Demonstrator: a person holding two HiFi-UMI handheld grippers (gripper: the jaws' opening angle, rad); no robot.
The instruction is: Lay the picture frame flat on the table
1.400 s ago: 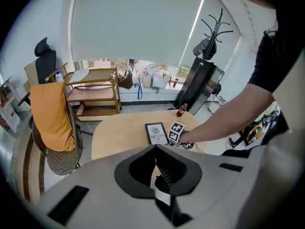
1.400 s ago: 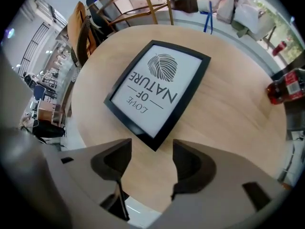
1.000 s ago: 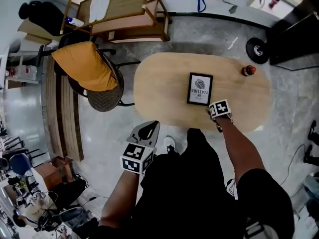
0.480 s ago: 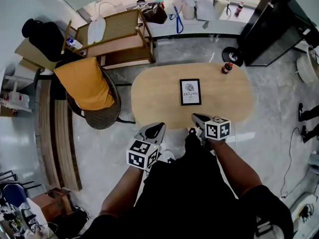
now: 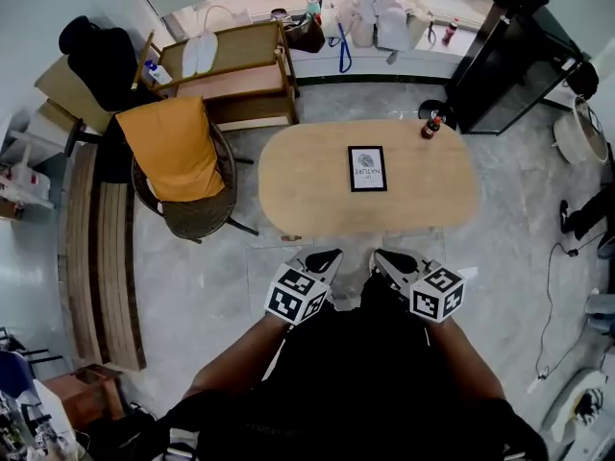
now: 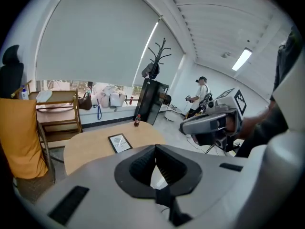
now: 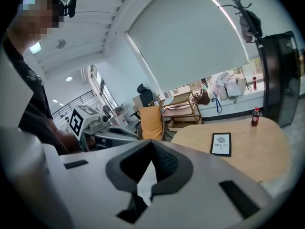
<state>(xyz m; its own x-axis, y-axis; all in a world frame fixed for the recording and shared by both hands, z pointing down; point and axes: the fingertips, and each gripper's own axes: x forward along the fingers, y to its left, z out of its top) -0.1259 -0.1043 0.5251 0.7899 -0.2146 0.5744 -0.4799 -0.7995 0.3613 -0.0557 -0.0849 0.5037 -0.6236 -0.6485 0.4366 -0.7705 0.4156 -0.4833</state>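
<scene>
Oval counter (image 5: 307, 185) carries one flat picture frame (image 5: 367, 168), print unreadable, and one red-capped bottle (image 5: 429, 126); short of the counter, left gripper (image 5: 325, 258) and just-closed right gripper (image 5: 384, 258) have jaws together, empty.

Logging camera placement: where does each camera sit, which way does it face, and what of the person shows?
Head view: on the person's head, facing steeply down at the table and flat picture frame; shows both forearms, left gripper, right gripper.
Left gripper view: on that gripper, along its shut jaws toward the table; shows the right gripper and arm.
Right gripper view: on that gripper, along its shut jaws toward the table; shows the left gripper and the person's torso.
Shared: both gripper views catch the picture frame and bottle.
</scene>
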